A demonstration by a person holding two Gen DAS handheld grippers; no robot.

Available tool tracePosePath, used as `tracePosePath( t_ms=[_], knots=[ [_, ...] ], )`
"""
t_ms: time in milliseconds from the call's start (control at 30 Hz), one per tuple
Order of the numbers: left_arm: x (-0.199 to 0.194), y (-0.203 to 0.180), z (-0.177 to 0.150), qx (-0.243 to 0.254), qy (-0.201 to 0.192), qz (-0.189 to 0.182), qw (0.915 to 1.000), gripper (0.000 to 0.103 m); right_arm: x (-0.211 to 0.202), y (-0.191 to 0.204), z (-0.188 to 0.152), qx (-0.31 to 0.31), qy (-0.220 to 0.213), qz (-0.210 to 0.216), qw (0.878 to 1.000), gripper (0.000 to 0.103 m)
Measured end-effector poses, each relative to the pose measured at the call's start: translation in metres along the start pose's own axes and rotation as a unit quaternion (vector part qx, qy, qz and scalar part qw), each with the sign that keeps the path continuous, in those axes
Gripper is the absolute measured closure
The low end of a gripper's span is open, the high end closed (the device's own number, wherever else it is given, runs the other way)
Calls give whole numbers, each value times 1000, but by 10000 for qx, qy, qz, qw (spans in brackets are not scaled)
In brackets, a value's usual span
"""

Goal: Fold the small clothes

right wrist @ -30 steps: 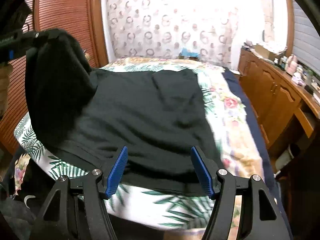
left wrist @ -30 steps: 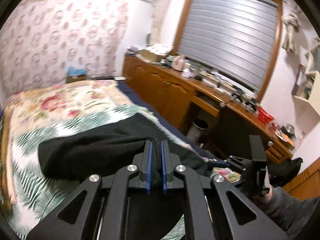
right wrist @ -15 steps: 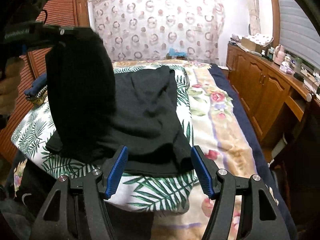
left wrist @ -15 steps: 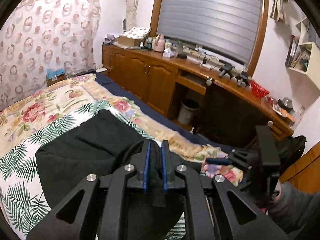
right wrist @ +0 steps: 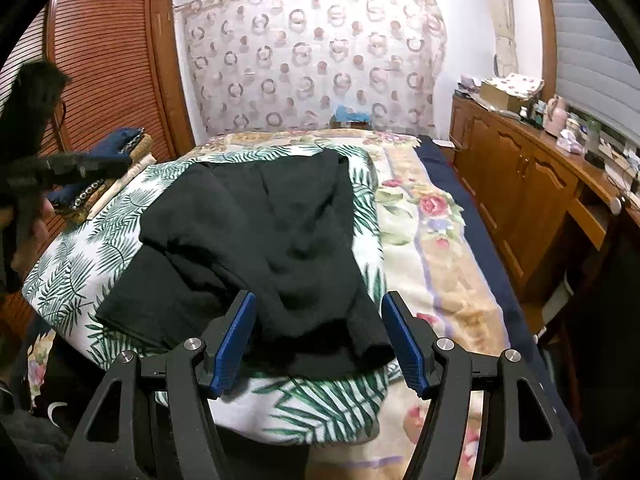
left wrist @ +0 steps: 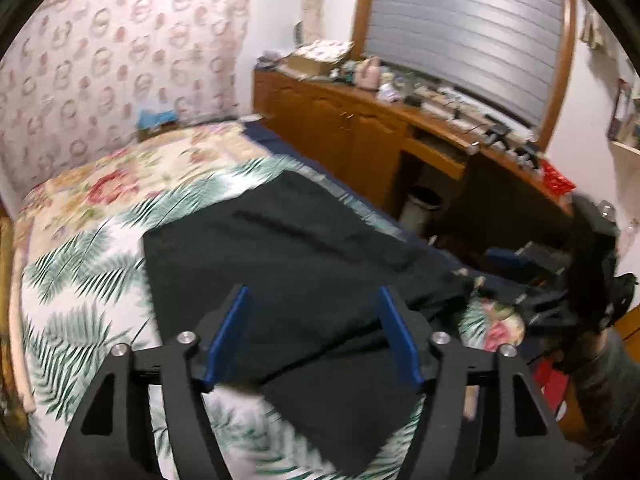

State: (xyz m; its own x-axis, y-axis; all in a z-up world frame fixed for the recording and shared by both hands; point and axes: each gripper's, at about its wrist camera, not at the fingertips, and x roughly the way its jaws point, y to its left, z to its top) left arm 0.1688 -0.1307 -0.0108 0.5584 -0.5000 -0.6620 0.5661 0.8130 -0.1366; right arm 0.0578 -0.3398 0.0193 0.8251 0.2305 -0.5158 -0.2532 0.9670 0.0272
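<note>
A black garment (right wrist: 256, 236) lies on the palm-leaf bedspread (right wrist: 76, 256), one side folded over onto the rest. It also shows in the left wrist view (left wrist: 288, 264). My left gripper (left wrist: 314, 338) is open and empty, just above the garment's near edge. My right gripper (right wrist: 318, 340) is open and empty, hovering over the garment's front hem. The left gripper also shows in the right wrist view (right wrist: 60, 166), off to the left of the bed. The right gripper shows at the right edge of the left wrist view (left wrist: 532, 264).
A floral blanket (right wrist: 432, 240) covers the bed's right side. A wooden sideboard (right wrist: 532, 184) with clutter runs along the right wall. A louvred wardrobe door (right wrist: 108, 80) stands on the left. Folded blue cloth (right wrist: 116, 148) lies at the bed's left edge.
My left gripper carried the garment's side over, then opened and let it go; the cloth now lies folded on the bed. My right gripper stayed open.
</note>
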Motion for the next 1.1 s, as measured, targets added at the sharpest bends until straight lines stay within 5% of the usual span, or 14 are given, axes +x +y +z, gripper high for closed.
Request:
tracePosePath(
  t_ms=[467, 833, 1100],
  knots=[
    [8, 95, -71, -838, 506, 837, 9917, 31, 42, 45, 34, -611, 161, 525, 9966, 35],
    [-25, 113, -87, -1042, 176, 1347, 9852, 31, 97, 102, 76, -1129, 356, 1436, 9825, 41],
    [-58, 116, -84, -1075, -221, 1517, 9823, 30, 148, 132, 101, -1430, 666, 1401, 9775, 42]
  ],
)
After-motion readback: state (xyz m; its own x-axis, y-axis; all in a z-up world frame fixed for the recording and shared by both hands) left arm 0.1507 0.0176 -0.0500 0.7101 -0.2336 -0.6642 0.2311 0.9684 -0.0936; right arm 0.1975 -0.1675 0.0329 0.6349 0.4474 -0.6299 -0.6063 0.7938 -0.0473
